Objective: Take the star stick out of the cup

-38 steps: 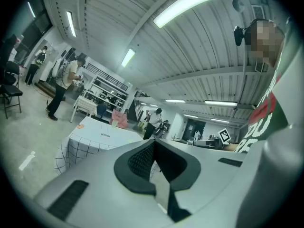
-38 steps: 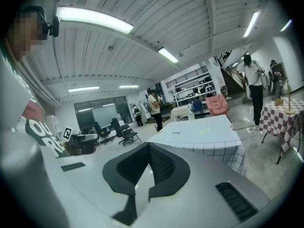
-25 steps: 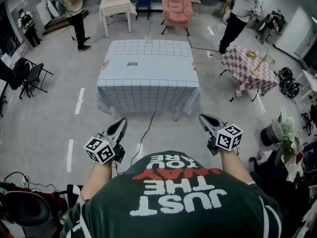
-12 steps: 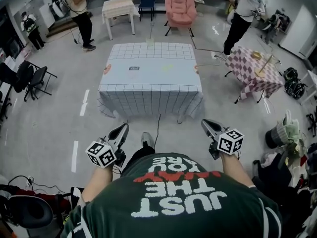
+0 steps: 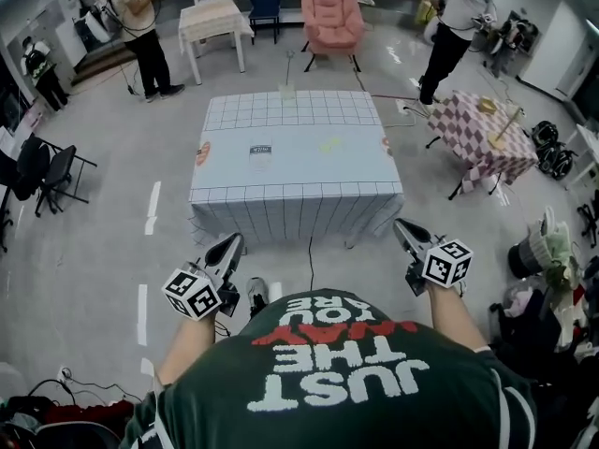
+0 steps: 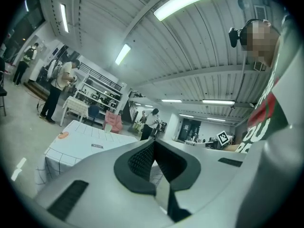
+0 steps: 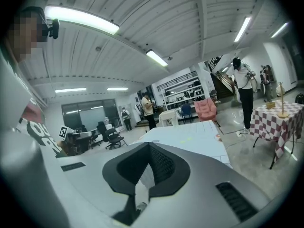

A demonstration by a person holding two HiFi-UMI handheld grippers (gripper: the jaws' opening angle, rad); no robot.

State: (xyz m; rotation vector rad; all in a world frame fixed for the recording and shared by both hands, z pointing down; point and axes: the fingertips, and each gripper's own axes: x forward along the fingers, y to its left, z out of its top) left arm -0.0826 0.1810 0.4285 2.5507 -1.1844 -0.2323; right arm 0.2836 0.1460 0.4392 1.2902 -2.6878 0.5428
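Our left gripper (image 5: pixel 232 241) and right gripper (image 5: pixel 402 224) are closed tight, empty. The cup (image 5: pixel 287 91) with its stick (image 5: pixel 289 67) stands at twelve o'clock, far across the table (image 5: pixel 290 171); a long reach could topple it.

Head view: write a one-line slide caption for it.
Person faces the grid-cloth table, left tongs and right tongs shut and empty, cup at the far edge.

Near approach: open floor (image 5: pixel 112 241) runs up to the surface (image 5: pixel 295 171), with only a dark cable (image 5: pixel 311 255) lying across it.
Surface top: mostly bare; a small card (image 5: pixel 261 151) sits mid-left.
Far edge: the cup (image 5: pixel 288 90) stands alone, with room either side.
Right flank: a checkered table (image 5: pixel 477 134) stands apart, and the aisle is free.
Beyond: a pink armchair (image 5: pixel 332 21) sits well back.
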